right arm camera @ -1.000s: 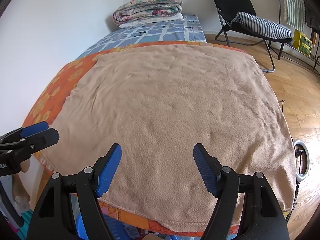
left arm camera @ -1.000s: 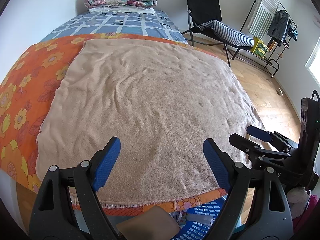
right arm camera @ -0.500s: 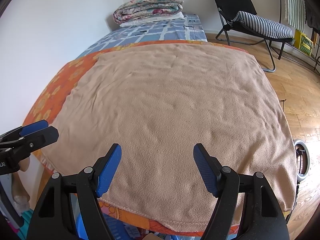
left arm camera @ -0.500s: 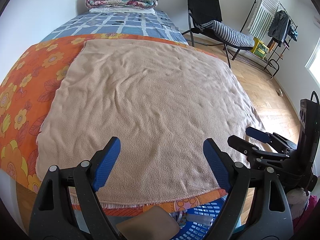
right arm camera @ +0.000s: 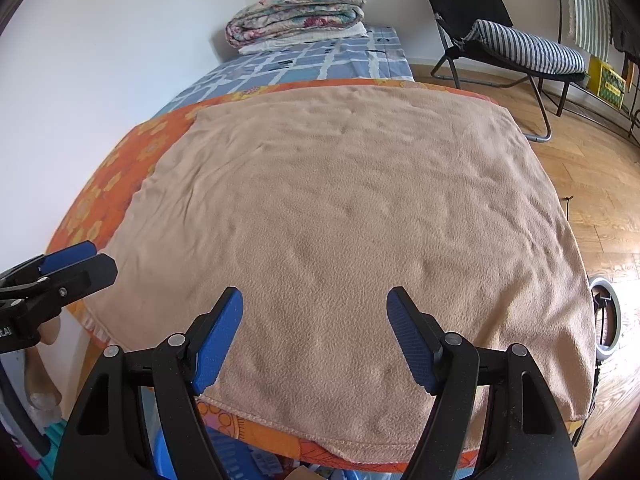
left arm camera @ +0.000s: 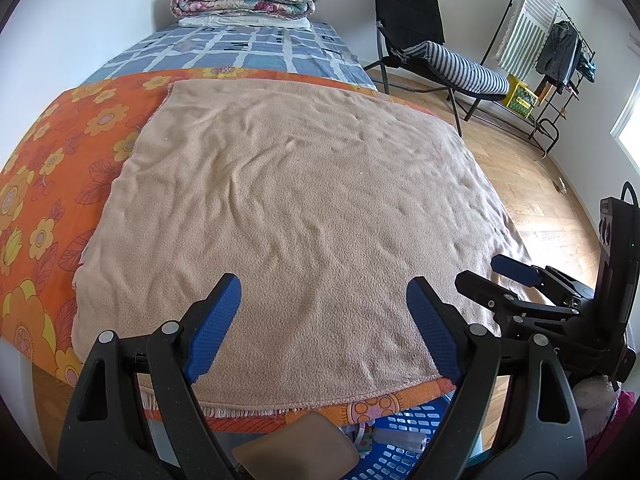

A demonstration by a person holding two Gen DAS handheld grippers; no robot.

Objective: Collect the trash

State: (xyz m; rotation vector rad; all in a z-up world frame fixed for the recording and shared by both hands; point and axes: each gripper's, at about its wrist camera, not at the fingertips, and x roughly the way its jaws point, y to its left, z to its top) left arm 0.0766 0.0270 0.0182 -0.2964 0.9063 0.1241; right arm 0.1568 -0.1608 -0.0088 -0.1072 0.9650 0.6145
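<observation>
both tongs — left tongs, right tongs — hang apart and empty over the tan blanket; no trash shows, so scan wider before reaching down.

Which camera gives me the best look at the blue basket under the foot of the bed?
The left wrist view: the blue basket shows its slotted wall and rim below the orange bedspread, between the open left tongs. The right wrist view shows only a blue sliver of it.
</observation>
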